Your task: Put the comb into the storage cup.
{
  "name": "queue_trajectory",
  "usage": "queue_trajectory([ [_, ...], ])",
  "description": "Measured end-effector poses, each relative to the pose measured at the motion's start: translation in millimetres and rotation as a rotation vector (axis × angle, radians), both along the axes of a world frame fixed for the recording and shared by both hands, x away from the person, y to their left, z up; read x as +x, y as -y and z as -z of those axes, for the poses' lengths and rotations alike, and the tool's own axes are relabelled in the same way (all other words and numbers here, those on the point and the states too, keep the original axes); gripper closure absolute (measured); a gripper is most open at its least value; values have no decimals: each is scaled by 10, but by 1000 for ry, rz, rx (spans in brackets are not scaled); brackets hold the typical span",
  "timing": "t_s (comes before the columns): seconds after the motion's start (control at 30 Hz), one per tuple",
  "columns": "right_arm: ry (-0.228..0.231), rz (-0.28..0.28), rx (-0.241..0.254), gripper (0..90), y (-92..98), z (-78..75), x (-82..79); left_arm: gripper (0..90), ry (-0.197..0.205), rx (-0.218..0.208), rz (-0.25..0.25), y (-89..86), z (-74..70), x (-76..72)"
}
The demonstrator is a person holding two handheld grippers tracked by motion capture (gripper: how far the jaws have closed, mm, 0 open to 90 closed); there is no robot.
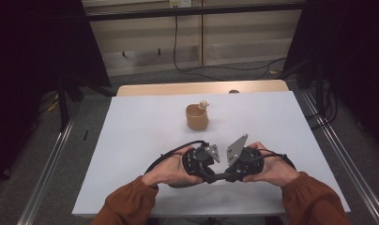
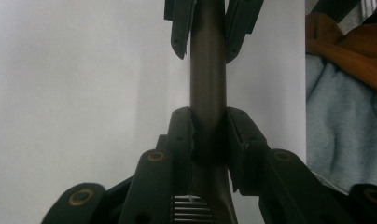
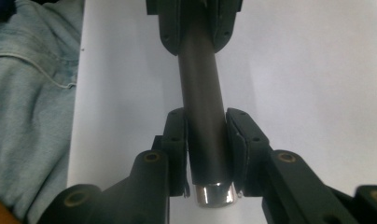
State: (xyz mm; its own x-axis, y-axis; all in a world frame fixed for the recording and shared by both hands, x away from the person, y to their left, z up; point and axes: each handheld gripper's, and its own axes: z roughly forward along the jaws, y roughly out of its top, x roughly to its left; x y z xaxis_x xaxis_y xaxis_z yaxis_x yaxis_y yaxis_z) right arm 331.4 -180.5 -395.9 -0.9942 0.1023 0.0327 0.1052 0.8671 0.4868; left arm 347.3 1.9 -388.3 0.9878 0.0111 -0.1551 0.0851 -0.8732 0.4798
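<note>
Both grippers meet low center in the high view, jaws facing each other. Left gripper [image 1: 211,177] and right gripper [image 1: 228,176] each clamp an end of one dark rod [image 1: 220,176], held just above the white table [image 1: 131,140]. Right gripper view: jaws closed on the rod, silver tip [image 3: 214,194] at bottom. Tan cup [image 1: 197,117] stands mid-frame, well apart.

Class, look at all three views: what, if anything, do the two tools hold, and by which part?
Both hold one dark rod: the right tool clamps its silver-capped end, the left tool its opposite end.
</note>
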Motion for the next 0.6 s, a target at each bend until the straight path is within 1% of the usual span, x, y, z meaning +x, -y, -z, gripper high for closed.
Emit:
queue_trajectory([
  [0.03, -2, -2, 2, 711, -2, 3, -1, 726, 8, 12, 25, -5, -8, 15],
  [0.07, -7, -9, 4, 717, -2, 5, -3, 725, 3, 0, 12, -7, -3, 4],
  [0.17, -17, -19, 19, 726, 3, 4, -2, 719, 0, -11, 15, -24, -11, 16],
  [0.2, -18, -20, 22, 727, 4, 2, -1, 719, -7, -12, 16, -27, -12, 18],
  [0.3, -35, -16, 22, 729, 9, -3, -6, 716, -6, -12, 24, -20, -9, 18],
  [0.37, -37, -13, 26, 729, 16, 0, -7, 711, -18, -18, 13, -17, -1, 22],
  [0.4, -41, -11, 28, 729, 23, -1, -5, 708, -18, -23, 12, -19, 3, 28],
  [0.43, -46, -3, 33, 730, 30, -2, -8, 705, -27, -30, 15, -25, 4, 39],
  [0.47, -51, -6, 35, 730, 43, -5, -3, 704, -26, -30, 17, -27, 2, 43],
  [0.53, -60, 2, 33, 730, 54, -4, -7, 675, -30, -38, -3, -38, -4, 50],
  [0.57, -61, 4, 30, 730, 57, -1, -9, 680, -35, -42, 1, -48, -9, 59],
  [0.6, -58, 1, 31, 730, 61, 8, -7, 671, -33, -49, -9, -57, -13, 64],
])
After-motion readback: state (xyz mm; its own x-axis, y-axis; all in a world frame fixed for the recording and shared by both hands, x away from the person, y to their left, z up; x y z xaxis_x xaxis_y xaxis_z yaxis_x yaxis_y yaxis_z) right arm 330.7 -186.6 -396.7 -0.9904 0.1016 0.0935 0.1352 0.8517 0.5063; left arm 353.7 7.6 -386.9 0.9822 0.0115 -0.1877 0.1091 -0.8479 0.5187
